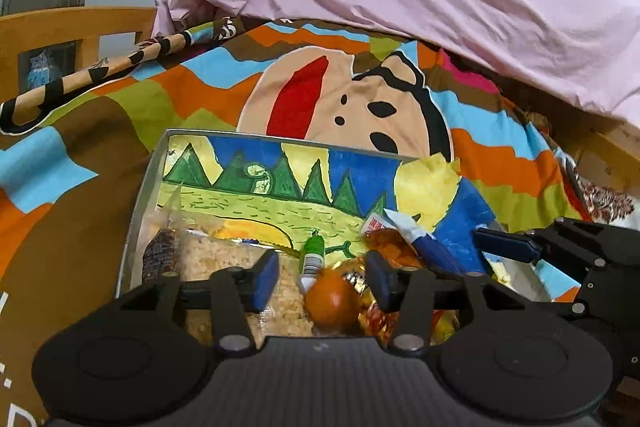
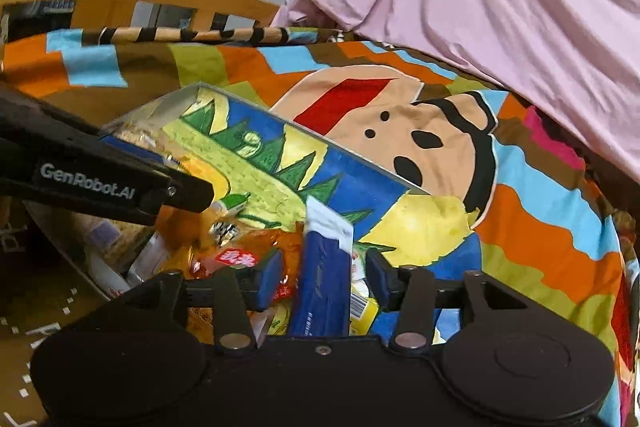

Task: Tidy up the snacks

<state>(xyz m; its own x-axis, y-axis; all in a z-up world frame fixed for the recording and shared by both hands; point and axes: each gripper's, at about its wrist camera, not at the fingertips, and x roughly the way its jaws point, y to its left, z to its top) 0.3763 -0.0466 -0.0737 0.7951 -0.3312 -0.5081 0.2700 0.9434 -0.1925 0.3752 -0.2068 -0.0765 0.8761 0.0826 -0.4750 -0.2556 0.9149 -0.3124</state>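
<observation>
Left gripper (image 1: pixel 322 277) apart over orange ball (image 1: pixel 331 301); right gripper (image 2: pixel 323 277) apart around blue packet (image 2: pixel 322 287), in tray (image 1: pixel 138 211).

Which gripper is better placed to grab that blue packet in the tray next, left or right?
Right. The right gripper already has the blue packet standing between its open pads. The left gripper sits over the orange round snack, with the packet off to its side.
</observation>
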